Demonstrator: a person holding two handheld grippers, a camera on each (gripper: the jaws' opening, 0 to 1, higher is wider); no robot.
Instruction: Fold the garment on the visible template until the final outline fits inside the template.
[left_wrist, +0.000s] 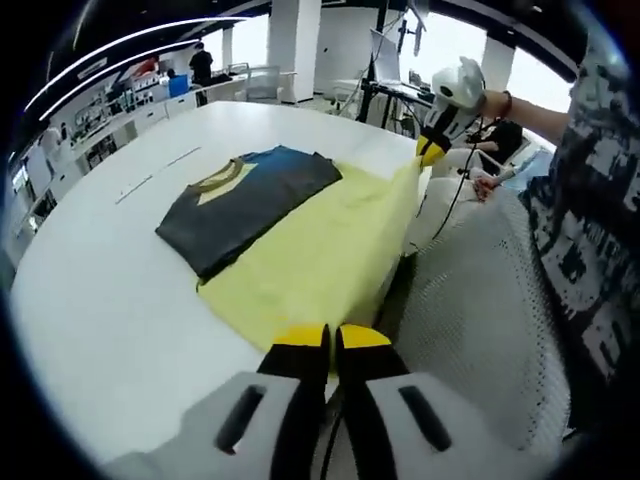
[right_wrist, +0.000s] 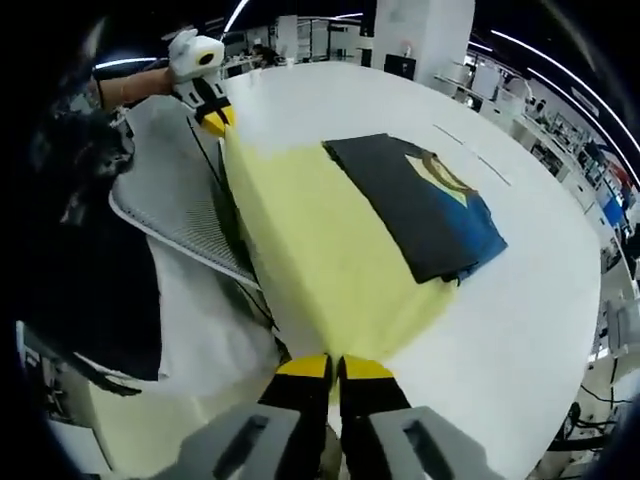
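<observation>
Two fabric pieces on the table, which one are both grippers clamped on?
The yellow sheet, not the folded dark garment lying on it. Left gripper and right gripper each pinch a corner of its near edge.

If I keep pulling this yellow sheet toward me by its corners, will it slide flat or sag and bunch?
Likely floppy: the yellow sheet already drapes over the table edge between the left gripper and right gripper. It probably slides easily on the smooth tabletop. The folded shirt lying on it may ride along or shift, so pull slowly.
</observation>
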